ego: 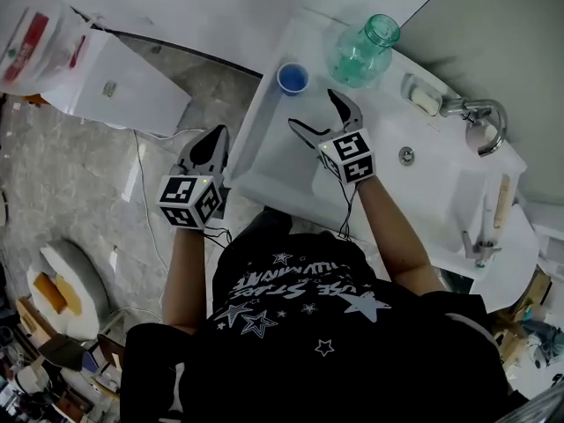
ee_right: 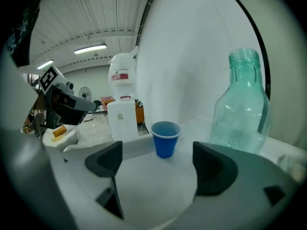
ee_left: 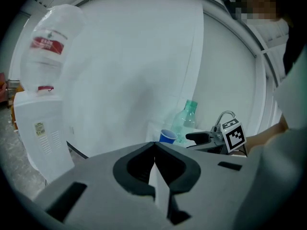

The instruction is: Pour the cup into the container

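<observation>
A small blue cup (ego: 293,78) stands upright on the white counter (ego: 282,161) near its far left corner. Just right of it stands the container, a clear green bottle (ego: 364,51) with an open neck. My right gripper (ego: 315,110) hovers over the counter a short way in front of the cup, open, with nothing between its jaws. In the right gripper view the cup (ee_right: 166,138) stands ahead between the jaws and the bottle (ee_right: 242,114) to the right. My left gripper (ego: 214,137) is shut and empty, off the counter's left edge. From the left gripper view the cup (ee_left: 168,136) and bottle (ee_left: 186,121) lie far ahead.
A sink basin (ego: 423,179) with a chrome faucet (ego: 483,117) and a soap dish (ego: 425,100) lies right of the bottle. A white water dispenser (ego: 115,82) stands on the floor to the left. The wall runs behind the counter.
</observation>
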The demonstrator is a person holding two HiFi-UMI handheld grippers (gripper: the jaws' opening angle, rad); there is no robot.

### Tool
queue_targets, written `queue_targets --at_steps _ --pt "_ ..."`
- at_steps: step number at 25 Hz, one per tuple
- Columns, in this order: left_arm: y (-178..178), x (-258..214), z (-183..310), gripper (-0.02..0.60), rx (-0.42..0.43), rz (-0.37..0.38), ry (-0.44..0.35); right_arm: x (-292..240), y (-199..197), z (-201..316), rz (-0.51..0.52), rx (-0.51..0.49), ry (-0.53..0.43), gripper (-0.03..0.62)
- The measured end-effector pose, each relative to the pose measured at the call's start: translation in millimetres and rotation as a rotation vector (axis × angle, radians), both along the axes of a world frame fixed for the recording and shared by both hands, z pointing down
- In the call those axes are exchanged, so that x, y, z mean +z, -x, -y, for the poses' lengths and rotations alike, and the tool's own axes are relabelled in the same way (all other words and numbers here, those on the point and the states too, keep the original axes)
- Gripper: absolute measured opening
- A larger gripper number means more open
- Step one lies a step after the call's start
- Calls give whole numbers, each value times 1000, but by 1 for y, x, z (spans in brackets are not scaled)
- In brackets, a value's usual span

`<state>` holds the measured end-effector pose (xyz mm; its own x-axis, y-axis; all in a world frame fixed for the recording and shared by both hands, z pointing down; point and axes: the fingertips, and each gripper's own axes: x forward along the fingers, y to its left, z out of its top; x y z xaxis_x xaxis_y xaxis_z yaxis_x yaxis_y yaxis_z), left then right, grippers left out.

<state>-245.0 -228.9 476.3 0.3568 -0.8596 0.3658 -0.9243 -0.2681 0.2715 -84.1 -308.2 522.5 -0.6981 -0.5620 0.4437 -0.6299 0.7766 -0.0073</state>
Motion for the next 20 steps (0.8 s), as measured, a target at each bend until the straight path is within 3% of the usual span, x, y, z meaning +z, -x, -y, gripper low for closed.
queue_targets --at_steps 20 --pt "11 42 41 9 93 -13 97 43 42 56 -45 -27 -5 357"
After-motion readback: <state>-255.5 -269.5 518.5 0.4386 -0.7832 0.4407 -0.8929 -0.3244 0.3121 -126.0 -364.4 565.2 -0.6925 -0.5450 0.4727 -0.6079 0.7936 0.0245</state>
